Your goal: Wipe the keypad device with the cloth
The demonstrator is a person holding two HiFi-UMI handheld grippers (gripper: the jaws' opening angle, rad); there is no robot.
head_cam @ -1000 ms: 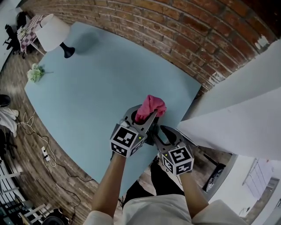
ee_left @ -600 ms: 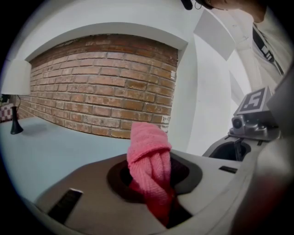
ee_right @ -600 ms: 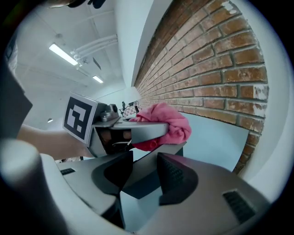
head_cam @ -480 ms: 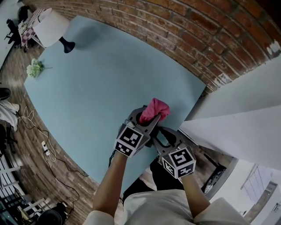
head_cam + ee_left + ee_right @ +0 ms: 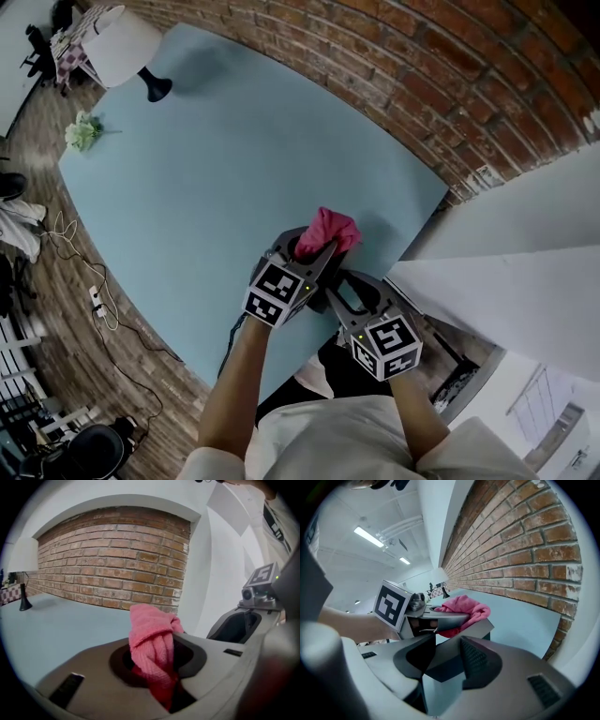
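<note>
My left gripper (image 5: 314,251) (image 5: 157,667) is shut on a bunched pink cloth (image 5: 328,228) (image 5: 150,634) that sticks out past its jaws. It hovers over the near right corner of the light blue table (image 5: 206,159). Close beside it, my right gripper (image 5: 333,281) (image 5: 443,660) has its jaws closed on a flat grey slab (image 5: 454,641), apparently the keypad device; no keys show. In the right gripper view the cloth (image 5: 464,609) rests at the slab's far end, under the left gripper's jaw. The head view hides the slab beneath both grippers.
A white lamp (image 5: 127,52) with a black base stands at the table's far left corner, with white flowers (image 5: 82,133) at the left edge. A brick wall (image 5: 394,75) runs behind the table. A white wall (image 5: 506,262) is at the right. Cables (image 5: 94,309) lie on the floor.
Both grippers keep nearly the same pose, close together with the cloth held; only the head view drifts slightly.
</note>
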